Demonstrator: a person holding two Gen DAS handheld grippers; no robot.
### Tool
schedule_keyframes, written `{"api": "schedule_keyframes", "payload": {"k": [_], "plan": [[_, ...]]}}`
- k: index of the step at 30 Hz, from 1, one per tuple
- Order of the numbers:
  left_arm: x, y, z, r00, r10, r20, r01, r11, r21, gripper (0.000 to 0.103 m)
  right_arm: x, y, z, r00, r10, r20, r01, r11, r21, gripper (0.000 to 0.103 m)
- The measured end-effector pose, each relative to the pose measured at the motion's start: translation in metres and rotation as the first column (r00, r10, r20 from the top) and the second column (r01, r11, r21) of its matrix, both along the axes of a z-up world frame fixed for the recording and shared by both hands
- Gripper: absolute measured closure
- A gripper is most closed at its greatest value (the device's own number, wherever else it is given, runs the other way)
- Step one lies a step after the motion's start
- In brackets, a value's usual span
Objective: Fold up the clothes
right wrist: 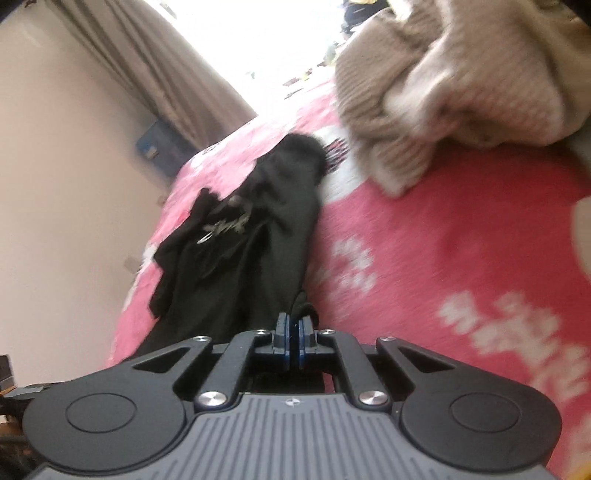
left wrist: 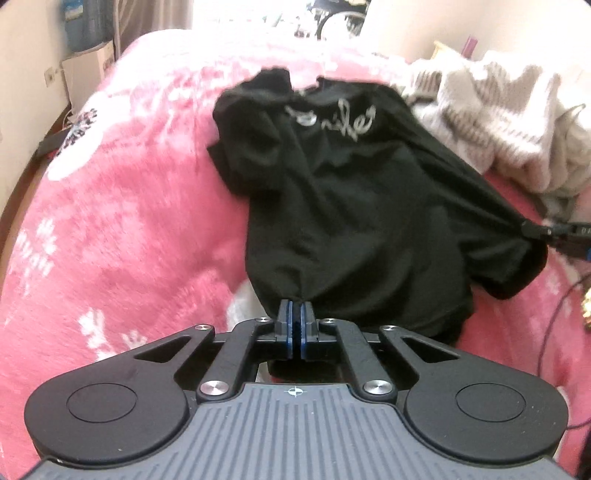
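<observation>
A black T-shirt point(left wrist: 351, 192) with silver lettering lies on a pink fleece blanket point(left wrist: 122, 221), its collar at the far end. My left gripper point(left wrist: 296, 306) is shut on the shirt's near hem, and the cloth bunches up into the pads. In the left wrist view my right gripper point(left wrist: 543, 230) shows at the right edge, pinching the shirt's right hem corner and pulling it taut. In the right wrist view my right gripper point(right wrist: 295, 319) is shut on a fold of the black T-shirt point(right wrist: 258, 251), which stretches away from it across the pink fleece blanket point(right wrist: 443, 240).
A crumpled beige knit sweater point(left wrist: 506, 122) lies on the blanket to the right of the shirt, and looms large in the right wrist view point(right wrist: 436, 85). A white box point(left wrist: 88, 70) and a blue package point(left wrist: 81, 22) stand by the wall at the far left. Curtains point(right wrist: 155, 70) hang beyond the bed.
</observation>
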State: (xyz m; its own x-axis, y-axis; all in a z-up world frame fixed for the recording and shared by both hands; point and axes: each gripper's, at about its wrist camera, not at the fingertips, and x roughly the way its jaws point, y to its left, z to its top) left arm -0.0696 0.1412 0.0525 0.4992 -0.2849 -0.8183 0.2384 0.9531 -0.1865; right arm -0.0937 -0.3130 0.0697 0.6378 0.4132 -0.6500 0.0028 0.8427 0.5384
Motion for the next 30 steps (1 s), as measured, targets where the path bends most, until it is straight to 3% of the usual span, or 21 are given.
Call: {"api": "schedule_keyframes", "payload": {"k": [4, 8, 11, 14, 17, 21, 25, 28, 30], "plan": [[0.001, 0.007, -0.003, 1.0, 0.018, -0.011, -0.018, 1.0, -0.002, 0.101, 0.0, -0.018, -0.01, 0.996, -0.06, -0.06, 0.054, 0.993, -0.106, 0.098], [0.009, 0.012, -0.038, 0.996, 0.034, -0.087, -0.034, 0.999, -0.001, 0.101, 0.001, -0.019, -0.032, 0.981, -0.104, -0.166, 0.059, 0.965, -0.256, 0.094], [0.01, 0.019, -0.058, 0.991, 0.033, -0.13, -0.035, 0.999, -0.008, 0.099, -0.006, -0.026, -0.026, 0.977, -0.139, -0.159, 0.091, 0.958, -0.274, 0.09], [0.009, 0.025, -0.059, 0.991, 0.03, -0.131, -0.036, 0.999, -0.041, 0.093, -0.014, -0.032, -0.012, 0.985, -0.138, -0.106, 0.105, 0.959, -0.264, 0.086], [0.01, 0.026, -0.061, 0.99, 0.026, -0.136, -0.034, 0.998, -0.055, 0.079, -0.014, -0.026, 0.002, 0.995, -0.092, -0.048, 0.075, 0.957, -0.28, 0.078], [0.009, 0.028, -0.065, 0.987, 0.027, -0.156, -0.041, 0.996, -0.082, 0.072, -0.008, -0.007, 0.016, 1.0, -0.013, 0.014, 0.016, 0.957, -0.289, 0.073], [0.004, 0.024, -0.065, 0.988, 0.038, -0.153, -0.053, 0.994, -0.092, 0.072, -0.004, 0.027, 0.02, 0.987, 0.158, 0.039, -0.142, 0.951, -0.275, 0.067], [0.001, 0.022, -0.063, 0.988, 0.033, -0.152, -0.048, 0.994, -0.097, 0.072, -0.003, 0.052, 0.019, 0.954, 0.295, 0.048, -0.264, 0.908, -0.326, 0.067], [0.001, 0.022, -0.064, 0.987, 0.029, -0.158, -0.046, 0.993, -0.104, 0.072, -0.002, 0.054, 0.018, 0.959, 0.277, 0.057, -0.239, 0.903, -0.357, 0.065]]}}
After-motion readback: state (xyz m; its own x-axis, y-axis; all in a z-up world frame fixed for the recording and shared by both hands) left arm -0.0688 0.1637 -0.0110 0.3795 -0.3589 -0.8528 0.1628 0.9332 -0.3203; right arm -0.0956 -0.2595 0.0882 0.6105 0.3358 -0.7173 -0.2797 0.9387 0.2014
